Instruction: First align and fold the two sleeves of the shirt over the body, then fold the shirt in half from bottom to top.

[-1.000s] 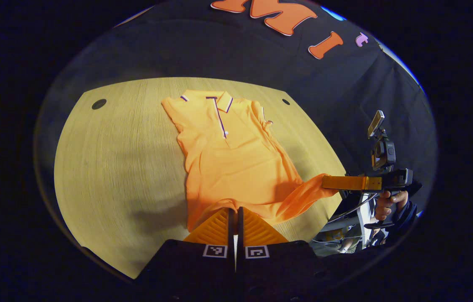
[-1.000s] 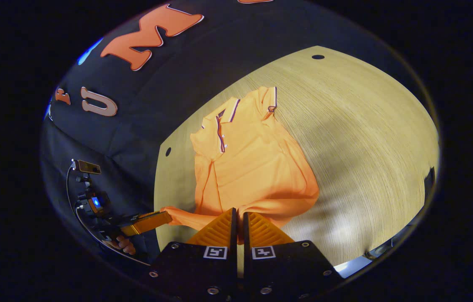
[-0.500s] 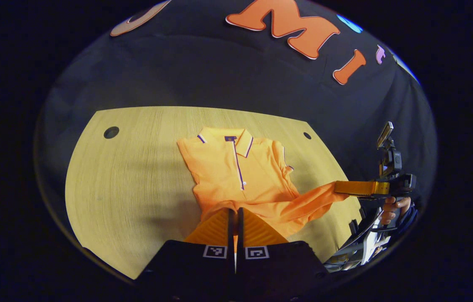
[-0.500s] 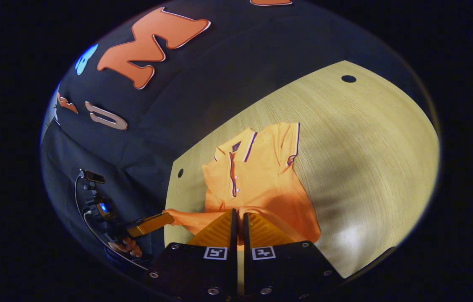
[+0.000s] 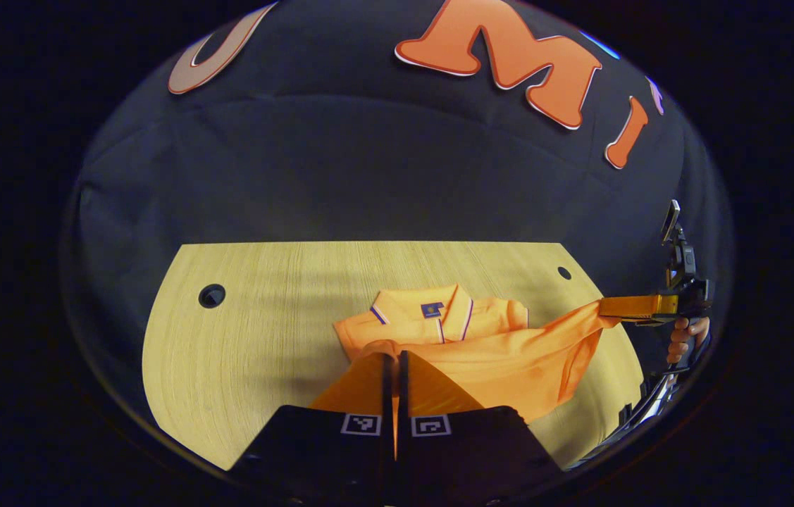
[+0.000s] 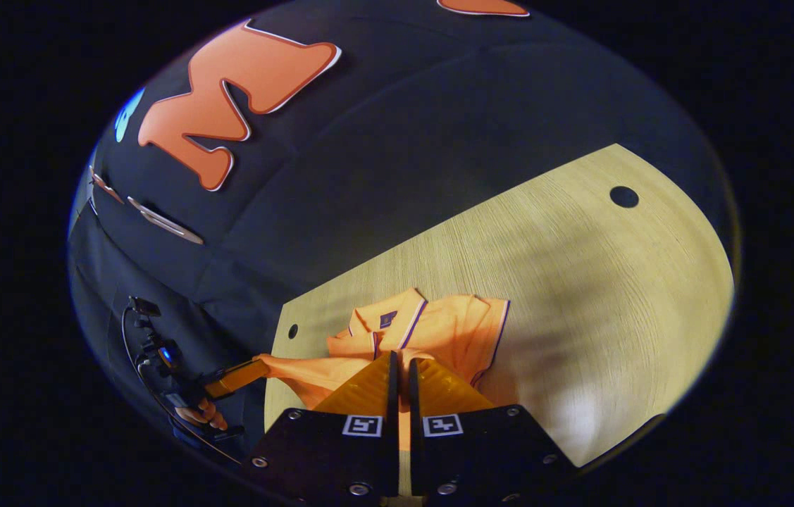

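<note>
Two grippers hold the bottom hem of the orange shirt (image 5: 488,352), which lies near the far edge of the wooden counter (image 5: 249,338), roughly midway between its two round holes. In the left gripper view, the left gripper (image 5: 394,362) has its fingers closed on a bunched corner of the hem, and the fabric stretches taut across to the right gripper (image 5: 604,308), whose fingers are clamped on the opposite hem corner beside the counter's right edge. A hand (image 5: 685,338) grips that tool's handle. The collar (image 5: 432,313) faces up, with the lifted lower half of the shirt raised in front of it and covering most of the body. In the right gripper view, the right gripper (image 6: 400,366) pinches the hem with its fingers closed, and the left gripper (image 6: 256,366) appears off the counter's edge, holding the other corner. One sleeve (image 6: 492,331) with dark trim lies folded over the body.
</note>
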A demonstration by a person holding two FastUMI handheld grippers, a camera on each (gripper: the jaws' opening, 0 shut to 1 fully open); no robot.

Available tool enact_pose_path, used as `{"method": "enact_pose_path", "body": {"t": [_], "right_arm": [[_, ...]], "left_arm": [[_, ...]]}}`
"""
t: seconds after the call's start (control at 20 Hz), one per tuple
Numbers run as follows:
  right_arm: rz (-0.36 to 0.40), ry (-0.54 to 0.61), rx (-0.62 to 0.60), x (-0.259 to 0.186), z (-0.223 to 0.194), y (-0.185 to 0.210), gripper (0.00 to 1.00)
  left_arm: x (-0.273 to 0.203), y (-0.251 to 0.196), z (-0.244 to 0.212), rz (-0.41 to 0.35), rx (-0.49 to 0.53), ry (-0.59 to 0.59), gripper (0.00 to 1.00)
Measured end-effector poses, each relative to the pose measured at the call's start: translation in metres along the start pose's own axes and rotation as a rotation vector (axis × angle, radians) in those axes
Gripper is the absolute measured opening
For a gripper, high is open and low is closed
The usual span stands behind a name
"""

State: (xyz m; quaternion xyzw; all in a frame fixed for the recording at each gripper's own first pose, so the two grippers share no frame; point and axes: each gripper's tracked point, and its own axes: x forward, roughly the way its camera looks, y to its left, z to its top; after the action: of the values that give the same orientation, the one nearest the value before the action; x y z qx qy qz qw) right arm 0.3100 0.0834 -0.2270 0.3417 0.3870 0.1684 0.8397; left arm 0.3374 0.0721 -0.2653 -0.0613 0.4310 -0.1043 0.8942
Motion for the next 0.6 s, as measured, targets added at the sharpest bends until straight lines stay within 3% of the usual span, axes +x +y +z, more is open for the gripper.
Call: {"method": "enact_pose_path", "body": {"t": [0.25,0.3,0.35,0.4,0.45,0.5,0.6], "right_arm": [[-0.047,0.022,-0.046,0.054,0.033,-0.011,0.07],[-0.075,0.018,-0.045,0.061,0.038,-0.017,0.13],[-0.106,0.023,-0.034,0.067,0.039,-0.025,0.07],[-0.136,0.043,-0.019,0.071,0.036,-0.030,0.07],[-0.159,0.059,-0.019,0.075,0.030,-0.036,0.10],[-0.177,0.052,-0.051,0.070,0.030,-0.040,0.30],[-0.198,0.003,-0.139,0.059,0.037,-0.042,0.63]], "left_arm": [[0.032,0.019,0.011,0.082,0.039,0.016,0.01],[0.035,0.028,0.013,0.118,0.062,0.009,0.01],[0.037,0.035,0.013,0.151,0.084,0.019,0.02],[0.040,0.040,0.012,0.166,0.097,0.026,0.05],[0.042,0.041,0.013,0.175,0.090,0.020,0.19],[0.038,0.038,0.019,0.173,0.075,-0.004,0.28],[0.026,0.040,0.024,0.204,0.074,-0.030,0.64]]}}
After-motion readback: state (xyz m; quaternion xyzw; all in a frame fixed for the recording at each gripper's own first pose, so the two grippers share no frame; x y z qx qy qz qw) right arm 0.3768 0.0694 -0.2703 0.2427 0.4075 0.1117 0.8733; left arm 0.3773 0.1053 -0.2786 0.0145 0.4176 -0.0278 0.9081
